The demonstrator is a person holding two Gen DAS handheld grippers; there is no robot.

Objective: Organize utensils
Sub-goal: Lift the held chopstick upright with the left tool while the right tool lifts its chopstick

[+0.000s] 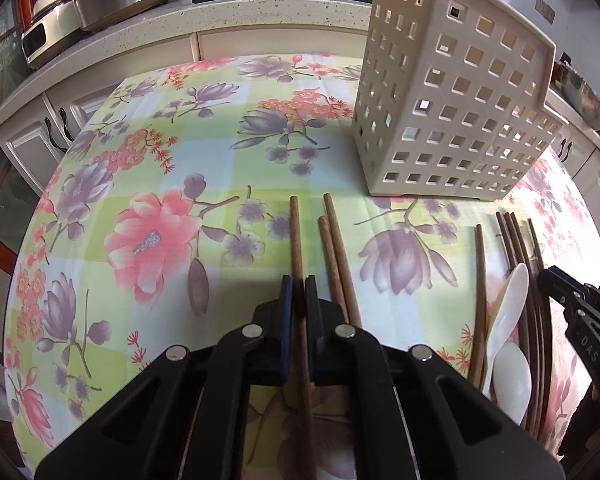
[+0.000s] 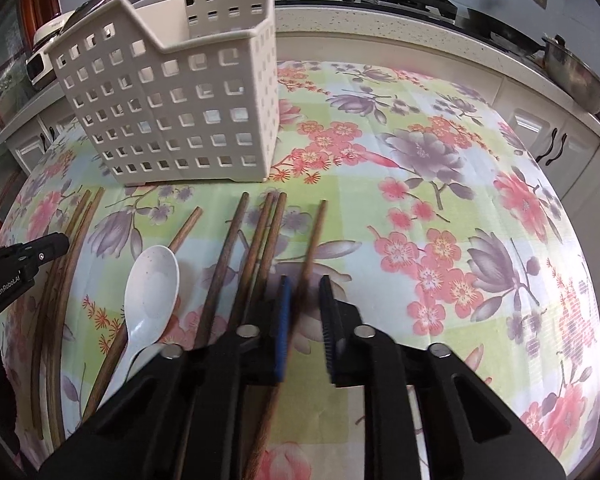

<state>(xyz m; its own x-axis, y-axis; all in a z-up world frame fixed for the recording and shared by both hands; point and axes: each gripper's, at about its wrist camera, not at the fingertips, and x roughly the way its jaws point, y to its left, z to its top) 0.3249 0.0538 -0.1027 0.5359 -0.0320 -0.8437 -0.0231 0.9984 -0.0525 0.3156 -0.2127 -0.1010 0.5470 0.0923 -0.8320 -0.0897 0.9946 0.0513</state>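
Left gripper (image 1: pixel 299 294): fingers clenched on a brown wooden chopstick (image 1: pixel 296 236), long axis pointing away toward the white perforated plastic basket (image 1: pixel 452 92).

Right gripper (image 2: pixel 305 300): fingers not yet touching another brown chopstick (image 2: pixel 315 236) lying between them on the floral-cloth counter (image 2: pixel 440 200), same heading.

Your left gripper (image 1: pixel 299 294) points steeply down toward the table, its two fingers drawn together on a single chopstick (image 1: pixel 298 248) — the pads press it from both sides. From the other camera that gripper juts in at the table's left edge.

Your right gripper (image 2: pixel 305 312) tilts down at much the same angle. Its fingers (image 2: pixel 284 320) stand a little apart in the blurred view, with one chopstick (image 2: pixel 314 240) running between them — whether the pads press it cannot be told.
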